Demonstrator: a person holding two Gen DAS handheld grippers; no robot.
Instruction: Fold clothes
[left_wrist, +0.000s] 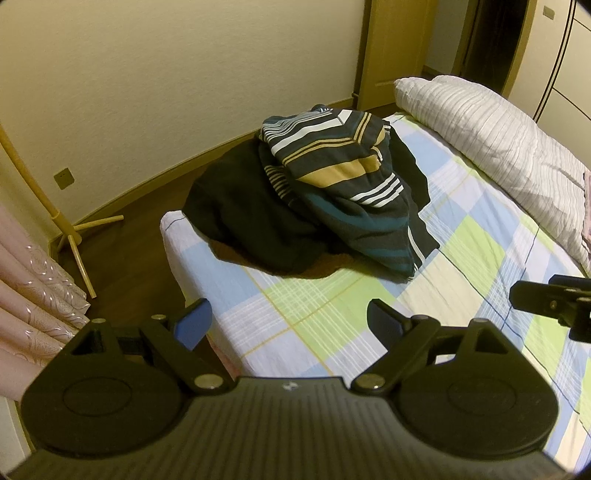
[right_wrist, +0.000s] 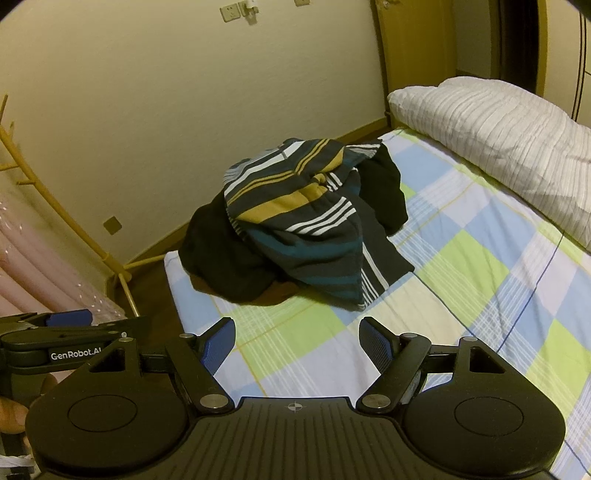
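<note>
A crumpled heap of clothes is seen on the far left corner of the bed with the checked blue, green and white sheet (left_wrist: 332, 325): a dark knitted garment with white, mustard and teal stripes (left_wrist: 343, 184) lies on top of a plain black garment (left_wrist: 251, 214), and nothing appears folded yet. The left gripper (left_wrist: 288, 325) and the right gripper (right_wrist: 297, 345) are both held over the near edge of the bed, well apart from the heap, with their blue-padded fingers (right_wrist: 221, 343) spread wide and nothing between them. The striped garment is best taken first, since it lies uppermost. It should be gripped at two separate edge points, lifted clear and spread flat on the open sheet at the right. A white ribbed quilt (right_wrist: 498, 140) at the far right should be left undisturbed.
</note>
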